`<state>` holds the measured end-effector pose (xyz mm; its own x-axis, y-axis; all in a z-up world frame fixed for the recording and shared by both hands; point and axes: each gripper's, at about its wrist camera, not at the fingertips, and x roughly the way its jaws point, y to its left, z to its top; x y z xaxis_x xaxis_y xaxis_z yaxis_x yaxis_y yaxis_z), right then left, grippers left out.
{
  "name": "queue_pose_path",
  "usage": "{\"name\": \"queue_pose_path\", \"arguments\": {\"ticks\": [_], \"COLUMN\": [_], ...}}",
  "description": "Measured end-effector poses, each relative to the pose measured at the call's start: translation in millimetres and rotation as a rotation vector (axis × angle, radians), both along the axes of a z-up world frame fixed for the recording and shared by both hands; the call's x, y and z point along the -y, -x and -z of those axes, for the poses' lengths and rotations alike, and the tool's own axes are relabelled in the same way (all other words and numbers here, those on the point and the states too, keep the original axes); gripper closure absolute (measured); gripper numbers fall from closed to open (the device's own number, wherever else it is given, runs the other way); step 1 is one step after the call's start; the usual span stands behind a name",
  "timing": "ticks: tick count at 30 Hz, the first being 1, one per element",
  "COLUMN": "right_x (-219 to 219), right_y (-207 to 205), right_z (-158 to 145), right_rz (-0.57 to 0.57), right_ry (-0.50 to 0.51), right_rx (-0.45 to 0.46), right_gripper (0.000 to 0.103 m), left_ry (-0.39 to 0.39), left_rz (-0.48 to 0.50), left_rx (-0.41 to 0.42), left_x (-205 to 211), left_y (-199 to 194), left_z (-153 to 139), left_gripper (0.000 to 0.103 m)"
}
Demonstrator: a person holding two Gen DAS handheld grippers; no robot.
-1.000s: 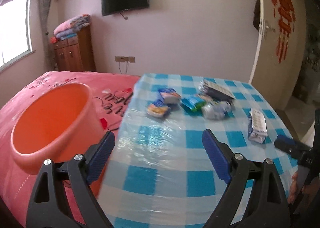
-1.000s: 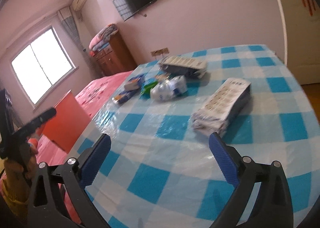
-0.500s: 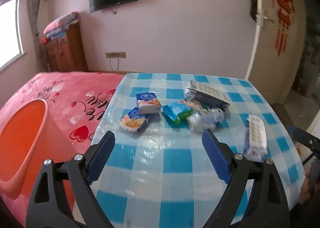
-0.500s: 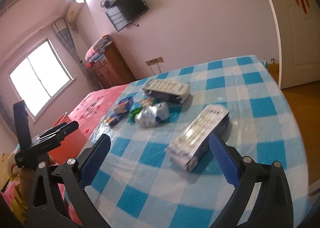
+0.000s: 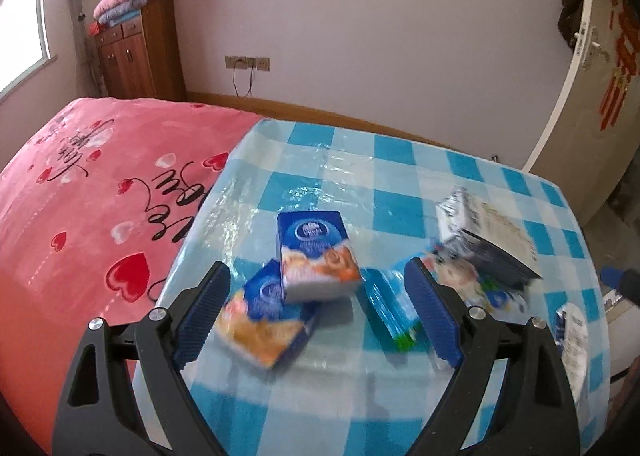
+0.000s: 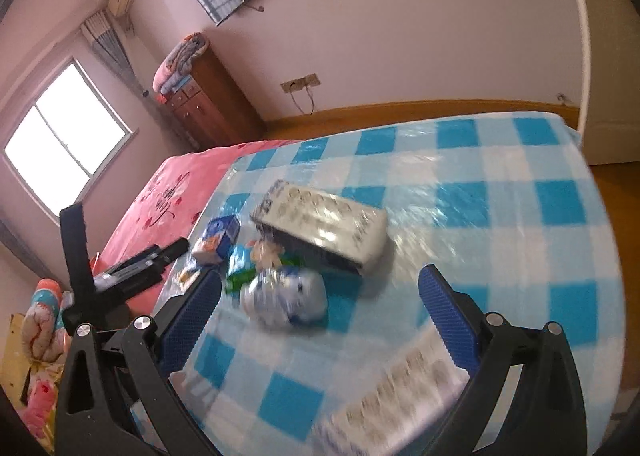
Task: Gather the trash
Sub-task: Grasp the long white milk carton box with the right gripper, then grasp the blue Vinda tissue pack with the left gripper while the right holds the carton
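Two nearer blue cartons point(image 5: 304, 280)

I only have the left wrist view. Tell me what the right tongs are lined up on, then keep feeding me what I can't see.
Observer: The right tongs are open, with a crumpled blue-and-white wrapper lying on the checked tablecloth between their blue pads, untouched.
Operator: Report what lies closest to the right tongs.
Observer: A long white box printed with rows of circles lies just below them, near the table edge, blurred.
Operator: Say whether my tongs show from that side.
Observer: Yes, the left tongs enter from the left, near the small blue carton.
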<state>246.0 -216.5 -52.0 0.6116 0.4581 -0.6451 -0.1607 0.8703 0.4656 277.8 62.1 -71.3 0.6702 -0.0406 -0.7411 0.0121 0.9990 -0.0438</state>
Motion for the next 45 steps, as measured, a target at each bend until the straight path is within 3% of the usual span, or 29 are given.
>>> {"name": "queue_pose_path", "arguments": {"ticks": [3,6,12,14,16,18,21,27,33,41,45], "right_x": [-10,-23,-37,-39,-40,-40,-36,-30,-44,-66,-57], "right_y": [-27,-54,-100,-112,-118,-119,-116,-105,-70,-6,23], "right_z": [2,5,22,33,45,54,63,69,63,57,60], "right_rz": [-0.016,-0.046,-0.085,-0.116,-0.124,-0.134,-0.157,-0.207,-0.271,-0.303,-0.282], "right_ry": [-0.004,0.029,0.063,0.036,0.039,0.028,-0.032,-0.134,-0.092,0.05,0.008], "right_rx": [-0.011,-0.013,-0.061,-0.109,-0.142,-0.17,-0.185,-0.25,-0.252,-0.208,-0.196], "right_gripper": [0.005,0.005,0.006,0.01,0.023,0.025,0.027,0.028,0.029,0.031,0.031], "left_ry": [0.006,0.032,0.104,0.108,0.099,0.103,0.091,0.103,0.131,0.174,0.202], "left_rz": [-0.005,-0.013,-0.001,0.007,0.02,0.038,0.078,0.09,0.14,0.204,0.213], "left_rx": [-0.026,-0.062,-0.105,-0.106,-0.101,-0.104,-0.112,-0.097,-0.105,-0.118,-0.13], "left_x": [-5,-11,-16,-14,-10,-7,3,14,27,49,50], "left_y": [-17,-32,-46,-45,-45,-43,-37,-18,10,63,86], "left_z": [12,24,43,47,47,47,49,49,51,52,52], "left_gripper": [0.015,0.026,0.033,0.034,0.039,0.046,0.054,0.06,0.064,0.065,0.065]}}
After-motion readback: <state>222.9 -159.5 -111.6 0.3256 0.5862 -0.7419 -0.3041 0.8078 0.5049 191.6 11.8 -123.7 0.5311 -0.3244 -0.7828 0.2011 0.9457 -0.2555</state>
